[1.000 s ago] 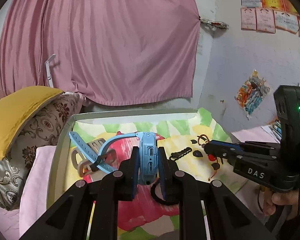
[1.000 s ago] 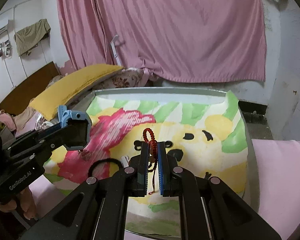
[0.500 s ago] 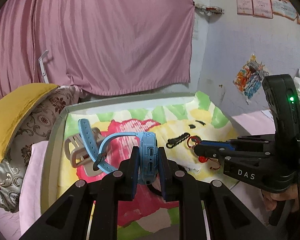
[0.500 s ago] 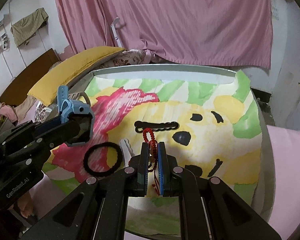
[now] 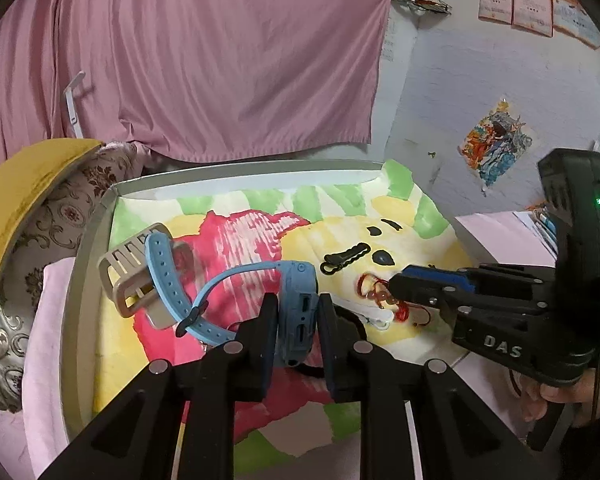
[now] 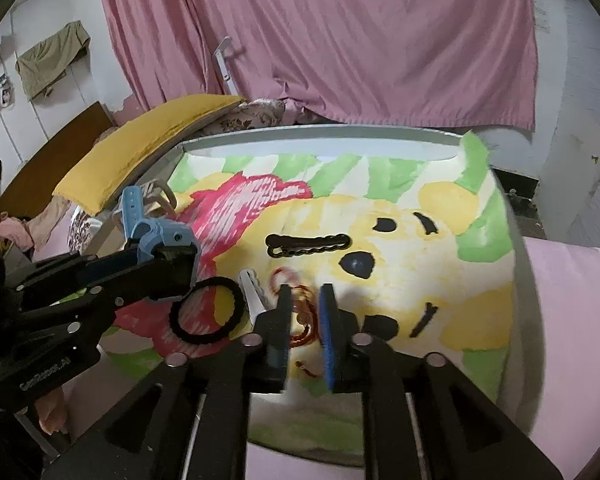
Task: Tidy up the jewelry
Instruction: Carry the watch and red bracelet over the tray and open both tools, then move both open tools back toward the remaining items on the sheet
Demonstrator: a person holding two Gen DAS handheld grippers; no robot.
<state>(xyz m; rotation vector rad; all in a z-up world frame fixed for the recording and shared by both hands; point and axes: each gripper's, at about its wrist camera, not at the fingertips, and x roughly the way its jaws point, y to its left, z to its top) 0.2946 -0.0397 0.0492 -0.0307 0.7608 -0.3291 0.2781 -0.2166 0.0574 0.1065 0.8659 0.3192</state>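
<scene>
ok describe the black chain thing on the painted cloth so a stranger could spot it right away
Find the tray lined with a painted cloth showing a yellow bear face. Left of the bear's black nose lies the black chain bracelet, stretched out in a straight line. The black hair tie nearby is a plain round loop, and the red bead string sits by the right gripper.

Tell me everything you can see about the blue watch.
The blue watch looks like a child's smartwatch with a matte, rubbery case and perforated strap. The left gripper is shut on its case, side ports facing the camera, holding it above the painted tray. Its dark screen shows in the right wrist view. The strap curves out leftward, passing over a beige comb-like piece.
</scene>
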